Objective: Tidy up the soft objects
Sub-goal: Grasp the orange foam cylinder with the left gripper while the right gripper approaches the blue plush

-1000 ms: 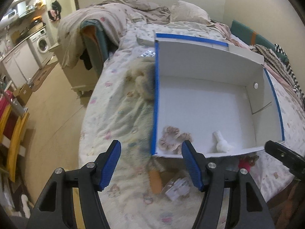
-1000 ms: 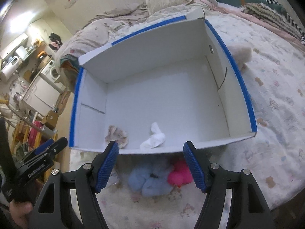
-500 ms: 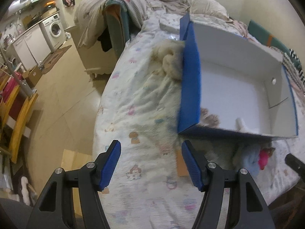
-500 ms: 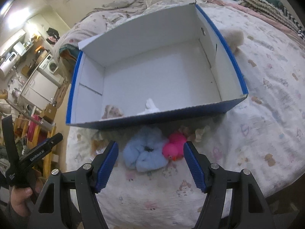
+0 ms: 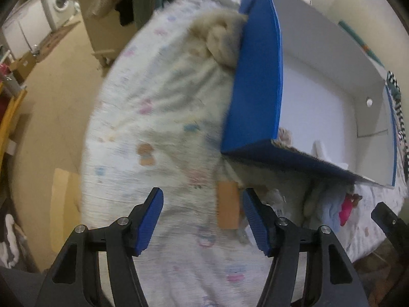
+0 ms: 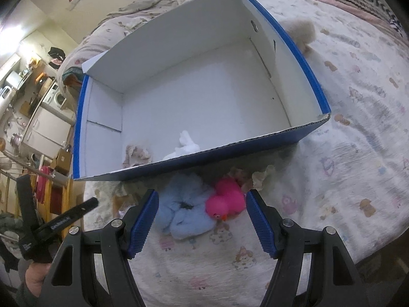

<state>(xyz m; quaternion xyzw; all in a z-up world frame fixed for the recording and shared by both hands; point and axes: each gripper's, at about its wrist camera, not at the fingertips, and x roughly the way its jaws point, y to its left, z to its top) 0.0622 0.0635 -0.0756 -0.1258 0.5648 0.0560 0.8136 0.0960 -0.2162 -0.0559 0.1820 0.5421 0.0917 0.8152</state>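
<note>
A blue cardboard box (image 6: 294, 138) with a white inside stands on the bed; it also shows in the left wrist view (image 5: 255, 89). Inside lie a white soft piece (image 6: 185, 144) and a beige frilly piece (image 6: 136, 153). In front of the box lie a light blue fluffy toy (image 6: 184, 209) and a pink duck (image 6: 227, 199), both between the fingers of my open right gripper (image 6: 202, 220). My left gripper (image 5: 202, 220) is open and empty over the sheet, left of the box corner. A beige plush (image 5: 219, 38) leans on the box's left wall.
An orange card (image 5: 227, 204) and a clear plastic piece (image 5: 276, 199) lie near the left gripper. Another cream plush (image 6: 303, 32) lies right of the box. The bed edge and floor (image 5: 51, 102) drop off to the left, with a washing machine (image 5: 60, 0) beyond.
Both grippers have pulled back and lowered from above the box. The left has swung left, showing the box's outer wall. The blue toy and pink duck now lie between the right fingers.
</note>
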